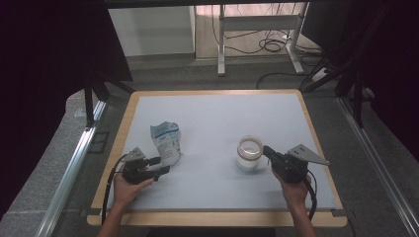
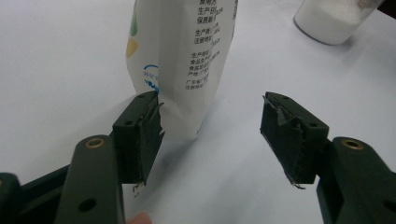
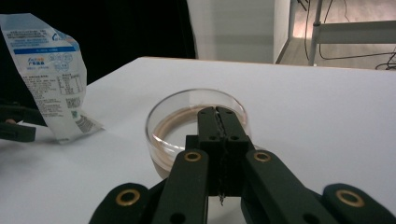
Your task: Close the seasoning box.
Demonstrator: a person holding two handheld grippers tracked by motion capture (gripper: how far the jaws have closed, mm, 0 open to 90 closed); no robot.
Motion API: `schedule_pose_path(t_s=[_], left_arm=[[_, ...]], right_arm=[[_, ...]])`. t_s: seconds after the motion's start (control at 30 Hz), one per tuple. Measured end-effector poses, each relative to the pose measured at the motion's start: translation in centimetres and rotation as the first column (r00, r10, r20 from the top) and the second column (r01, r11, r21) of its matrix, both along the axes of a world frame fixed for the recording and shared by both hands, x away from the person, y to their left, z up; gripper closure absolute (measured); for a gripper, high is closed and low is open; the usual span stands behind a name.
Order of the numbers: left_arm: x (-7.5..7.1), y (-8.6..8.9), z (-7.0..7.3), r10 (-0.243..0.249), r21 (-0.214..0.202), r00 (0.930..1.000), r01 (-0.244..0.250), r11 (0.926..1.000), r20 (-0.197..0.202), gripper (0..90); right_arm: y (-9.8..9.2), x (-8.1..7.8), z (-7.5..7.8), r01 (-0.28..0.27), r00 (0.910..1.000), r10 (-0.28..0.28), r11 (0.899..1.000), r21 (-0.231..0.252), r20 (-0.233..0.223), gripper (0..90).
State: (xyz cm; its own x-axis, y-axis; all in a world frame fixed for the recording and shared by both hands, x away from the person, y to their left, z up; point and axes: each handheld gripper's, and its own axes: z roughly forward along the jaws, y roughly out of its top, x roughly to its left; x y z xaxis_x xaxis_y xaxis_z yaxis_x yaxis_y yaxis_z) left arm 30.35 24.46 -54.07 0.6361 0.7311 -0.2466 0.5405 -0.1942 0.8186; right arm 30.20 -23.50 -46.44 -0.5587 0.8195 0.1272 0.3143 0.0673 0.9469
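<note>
Two things on my white-topped table [image 1: 217,192]: one crumpled white printed plastic bag [image 1: 166,140], one clear round jar [image 1: 249,153].
Bag stands upright at left; I cannot see what it contains. Jar, right of centre, is open-topped with white powder in the bottom. My left gripper [image 1: 163,165] stands open just before the bag, gripping nothing; my right gripper [image 1: 265,149] is closed at the jar's rim.
</note>
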Motion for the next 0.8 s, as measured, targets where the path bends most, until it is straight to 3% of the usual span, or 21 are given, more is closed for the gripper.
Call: schedule_pose_path(t_s=[0.13,0.23,0.63,0.8], left_arm=[[0.0,0.0,0.0,0.0,0.0,1.0,0.0,1.0,0.001,37.7],[-0.1,0.0,0.1,0.0,0.0,1.0,0.0,1.0,0.002,37.7],[0.0,0.1,0.0,0.002,-0.003,1.0,-0.002,1.0,-0.001,37.5],[0.1,0.1,-0.1,0.007,-0.003,1.0,-0.007,1.0,-0.004,37.2]], right_arm=[[-1.4,-0.2,0.0,0.011,0.9999,-0.011,1.0,0.008,-0.002,88.7],[-2.4,-0.1,-0.1,0.007,0.9999,-0.007,1.0,0.002,-0.012,83.0],[-5.8,0.6,-2.5,0.044,0.995,-0.05,0.997,-0.066,-0.086,57.3],[-6.5,1.0,-4.2,0.055,0.989,-0.072,0.99,-0.128,-0.129,49.8]])
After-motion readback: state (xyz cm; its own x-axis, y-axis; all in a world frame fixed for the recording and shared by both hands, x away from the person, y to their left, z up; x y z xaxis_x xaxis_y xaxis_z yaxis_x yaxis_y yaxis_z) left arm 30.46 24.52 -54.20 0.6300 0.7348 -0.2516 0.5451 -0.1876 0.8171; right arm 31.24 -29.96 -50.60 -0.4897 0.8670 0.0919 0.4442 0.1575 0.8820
